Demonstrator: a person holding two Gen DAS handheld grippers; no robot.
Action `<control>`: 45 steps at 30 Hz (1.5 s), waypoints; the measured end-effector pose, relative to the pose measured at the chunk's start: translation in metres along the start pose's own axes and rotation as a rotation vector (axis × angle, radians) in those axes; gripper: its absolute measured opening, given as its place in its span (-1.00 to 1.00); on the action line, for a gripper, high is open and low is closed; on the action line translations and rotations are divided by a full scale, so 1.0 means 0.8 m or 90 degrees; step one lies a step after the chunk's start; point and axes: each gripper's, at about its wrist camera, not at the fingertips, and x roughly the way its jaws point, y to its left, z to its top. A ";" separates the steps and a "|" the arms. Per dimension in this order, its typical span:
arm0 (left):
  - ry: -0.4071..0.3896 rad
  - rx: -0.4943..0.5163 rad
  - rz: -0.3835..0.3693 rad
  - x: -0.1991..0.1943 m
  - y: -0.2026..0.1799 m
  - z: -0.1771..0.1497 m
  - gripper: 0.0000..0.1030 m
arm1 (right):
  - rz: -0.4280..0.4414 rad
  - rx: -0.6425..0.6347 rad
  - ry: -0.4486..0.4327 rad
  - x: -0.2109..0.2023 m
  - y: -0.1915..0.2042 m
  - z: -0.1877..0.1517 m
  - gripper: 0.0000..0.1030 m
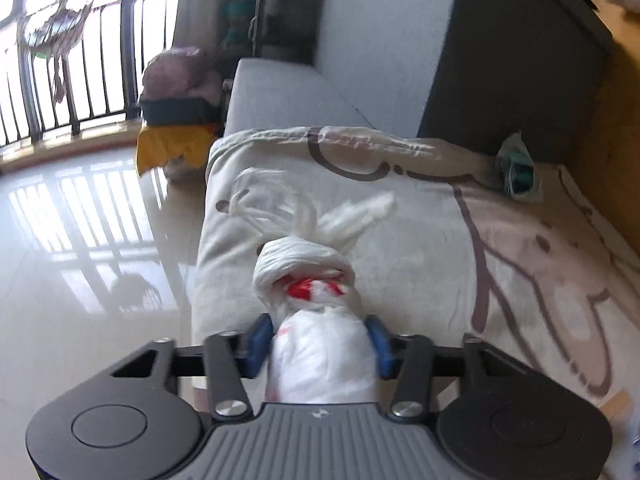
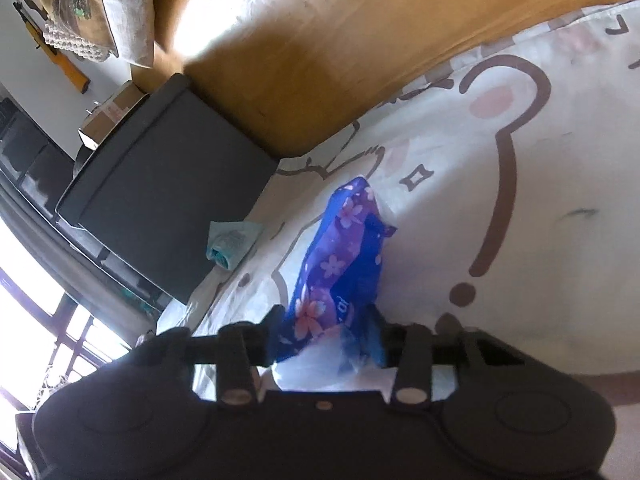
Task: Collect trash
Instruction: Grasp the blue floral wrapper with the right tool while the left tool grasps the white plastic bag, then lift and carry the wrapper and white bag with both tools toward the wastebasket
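White plastic bag (image 1: 316, 320), knotted, red print showing at the twist: clamped between the blue pads (image 1: 258, 340) of the left gripper (image 1: 318, 344), loose handles trailing forward over the bed cover (image 1: 420, 240).

Cream bed cover, brown cartoon line drawing with pink patches; lies on the bed, beside a glossy pale tiled floor (image 1: 80, 240).

Blue-purple wrapper (image 2: 340, 264), cherry-blossom print, crumpled: pinched in the right gripper (image 2: 326, 340), its upper end standing out over the bed cover (image 2: 500, 208). A bit of clear or white plastic shows below it, between the fingers.

Small teal-and-white packet (image 1: 516, 168) (image 2: 230, 242): lies on the bed cover at its far edge, against the dark cabinet (image 1: 512, 60) (image 2: 168, 192), well apart from both grippers.

Wooden headboard panel (image 2: 320, 52): borders the bed cover beside the cabinet.

Grey padded bench (image 1: 280, 92): beyond the bed end.

Black-barred window railing (image 1: 60, 80): at far left, brightly backlit.
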 end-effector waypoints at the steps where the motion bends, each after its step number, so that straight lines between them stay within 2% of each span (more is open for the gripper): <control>1: -0.003 0.011 -0.003 -0.002 0.000 -0.002 -0.17 | 0.001 0.000 0.004 0.000 0.000 0.000 -0.46; 3: -0.005 0.019 -0.011 -0.006 0.001 -0.005 -0.18 | -0.005 -0.010 0.012 0.001 0.000 -0.001 -0.72; 7: -0.010 0.032 -0.032 -0.024 0.002 -0.012 -0.19 | -0.001 -0.049 0.023 -0.003 0.008 -0.005 -0.76; 11: -0.043 0.060 -0.051 -0.056 0.002 -0.019 -0.19 | 0.007 -0.110 0.009 -0.015 0.027 -0.007 -0.79; 15: -0.069 0.088 -0.073 -0.091 -0.001 -0.024 -0.19 | -0.009 -0.175 0.003 -0.032 0.044 -0.011 -0.81; 26: -0.113 0.160 -0.112 -0.179 -0.015 -0.054 -0.19 | -0.030 -0.239 0.016 -0.087 0.078 -0.014 -0.82; 34: -0.118 0.156 -0.128 -0.234 0.003 -0.074 -0.19 | -0.033 -0.314 0.028 -0.130 0.126 -0.024 -0.82; 45: -0.116 0.128 -0.124 -0.305 0.066 -0.080 -0.19 | -0.003 -0.397 0.068 -0.190 0.210 -0.067 -0.83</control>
